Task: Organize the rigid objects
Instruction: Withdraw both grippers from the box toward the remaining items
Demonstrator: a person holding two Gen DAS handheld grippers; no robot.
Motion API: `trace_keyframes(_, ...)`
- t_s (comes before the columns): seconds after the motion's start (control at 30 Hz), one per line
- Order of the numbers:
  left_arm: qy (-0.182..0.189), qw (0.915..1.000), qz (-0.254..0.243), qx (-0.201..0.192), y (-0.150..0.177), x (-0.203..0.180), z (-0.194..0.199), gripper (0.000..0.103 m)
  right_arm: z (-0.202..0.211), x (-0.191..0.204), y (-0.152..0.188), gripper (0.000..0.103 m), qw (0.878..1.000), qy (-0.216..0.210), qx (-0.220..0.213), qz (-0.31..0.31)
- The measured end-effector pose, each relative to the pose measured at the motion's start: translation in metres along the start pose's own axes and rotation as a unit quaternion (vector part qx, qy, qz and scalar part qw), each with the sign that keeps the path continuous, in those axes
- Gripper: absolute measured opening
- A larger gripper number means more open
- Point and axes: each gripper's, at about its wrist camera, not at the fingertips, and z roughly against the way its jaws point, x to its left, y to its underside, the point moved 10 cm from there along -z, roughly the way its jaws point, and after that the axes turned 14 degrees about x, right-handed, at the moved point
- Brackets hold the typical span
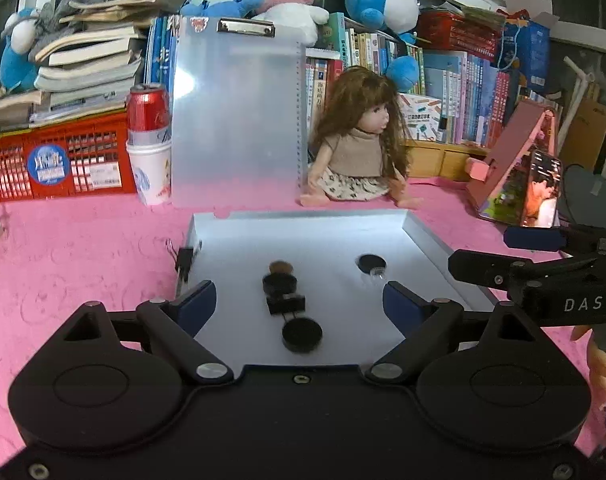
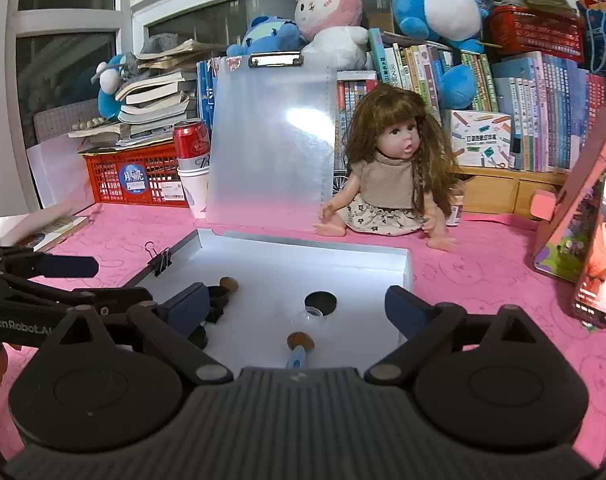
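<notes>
While both grippers hover over the near end of the shallow white tray (image 1: 423,236), neither holds anything. Left gripper (image 1: 299,300): blue fingers spread wide, nothing between them. Right gripper (image 2: 295,304): same, fingers spread, empty.

Task things all lie on the tray floor. In the left view, a row runs away from the camera: black round cap (image 1: 302,334) nearest, then a small black block (image 1: 287,304), a dark cylinder and a brown nut-like piece (image 1: 281,267) beyond. Off to the right, apart from the row, a second black cap (image 1: 371,262) touches a small clear piece (image 1: 377,274); what the latter is, cannot tell. In the right view, another brown piece (image 2: 301,340) sits on the end of a blue handle (image 2: 296,358) close under the gripper.

Judgement: next step is probably a pick by the left gripper on the nearest black cap. To do it well: centre the fingers across the cap's width, come down low since it is flat, avoid nudging the black block just behind, close gently. Binder clip (image 2: 161,260) on the tray's left wall is well clear.
</notes>
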Motion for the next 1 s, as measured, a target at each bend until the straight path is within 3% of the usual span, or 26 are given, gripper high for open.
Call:
trace_keyframes(0.53, -0.036, 0.9994, 0.002, 0.002, 0.071, 0.008, 0.011, 0.09, 0.012, -0.011, 0.059, 0.103, 0.999, 0.036, 0.0, -0.004)
trace_keyframes(0.87, -0.074, 0.9972, 0.008, -0.007, 0.086, 0.024, 0.004, 0.09, 0.011, -0.014, 0.094, 0.103, 0.997, 0.07, -0.005, -0.011)
trace_keyframes(1.0, -0.069, 0.9975, 0.015, 0.003, 0.091, 0.025, -0.004, 0.087, 0.007, -0.011, 0.101, 0.103, 0.997, 0.077, 0.0, -0.005)
